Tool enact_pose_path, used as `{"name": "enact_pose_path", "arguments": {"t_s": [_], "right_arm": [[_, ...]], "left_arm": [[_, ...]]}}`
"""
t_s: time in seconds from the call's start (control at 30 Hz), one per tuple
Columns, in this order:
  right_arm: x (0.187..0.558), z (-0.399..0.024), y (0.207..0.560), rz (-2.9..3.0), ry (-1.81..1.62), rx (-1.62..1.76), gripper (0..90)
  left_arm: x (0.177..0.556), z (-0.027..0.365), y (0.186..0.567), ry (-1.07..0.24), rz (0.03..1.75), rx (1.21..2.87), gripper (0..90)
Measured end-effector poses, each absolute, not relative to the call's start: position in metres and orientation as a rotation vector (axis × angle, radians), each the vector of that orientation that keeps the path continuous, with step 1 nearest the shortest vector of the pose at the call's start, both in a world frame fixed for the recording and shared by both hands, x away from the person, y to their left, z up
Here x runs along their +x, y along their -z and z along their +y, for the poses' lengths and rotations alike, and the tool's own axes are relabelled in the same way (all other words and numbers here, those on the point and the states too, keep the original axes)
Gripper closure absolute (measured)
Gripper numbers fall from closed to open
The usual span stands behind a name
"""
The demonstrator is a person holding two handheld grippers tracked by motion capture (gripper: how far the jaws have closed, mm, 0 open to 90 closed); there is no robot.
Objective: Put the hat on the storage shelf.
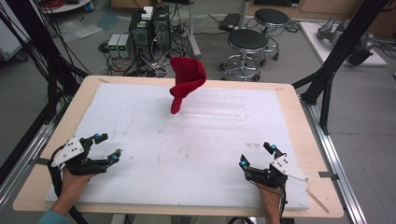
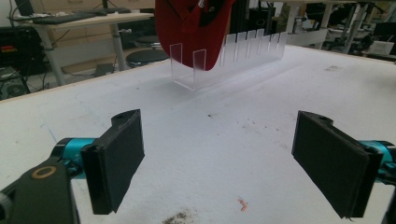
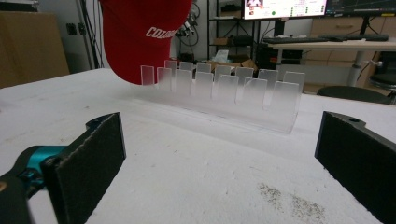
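The white worktop (image 1: 140,140) carries a clear slotted rack (image 1: 217,106) lying lengthwise along its far edge, with the red cap (image 1: 186,81) propped on the rack's left end. Both grippers sit near the near corners, jaws wide and empty; the left gripper (image 1: 106,147) lies slightly nearer the cap than the right gripper (image 1: 256,156)

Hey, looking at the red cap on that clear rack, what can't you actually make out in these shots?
- Red cap: top cut off by the upper edge in the right gripper view, and its white lettering is hidden partway by the cap's curve.
- Red cap, left gripper view: crown cropped by the upper edge.
- Clear rack: in the high view nearly invisible against the white table; slots too faint to count.
- How the cap sits in the rack: contact hidden behind the tabs.
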State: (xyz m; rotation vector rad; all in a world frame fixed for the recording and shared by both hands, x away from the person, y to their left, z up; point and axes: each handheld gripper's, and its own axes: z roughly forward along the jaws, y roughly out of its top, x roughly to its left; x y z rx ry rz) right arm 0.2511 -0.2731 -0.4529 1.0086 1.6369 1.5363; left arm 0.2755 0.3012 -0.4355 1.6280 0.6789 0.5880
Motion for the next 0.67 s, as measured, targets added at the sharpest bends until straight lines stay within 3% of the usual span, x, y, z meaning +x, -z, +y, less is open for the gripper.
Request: {"name": "enact_pose_path", "arguments": {"t_s": [0.67], "right_arm": [[0.251,-0.273,0.453,1.636,-1.537,1.001,0.6]], "left_arm": [[0.268,0.305,0.448,-0.596,0.687,1.562,17.2]]}}
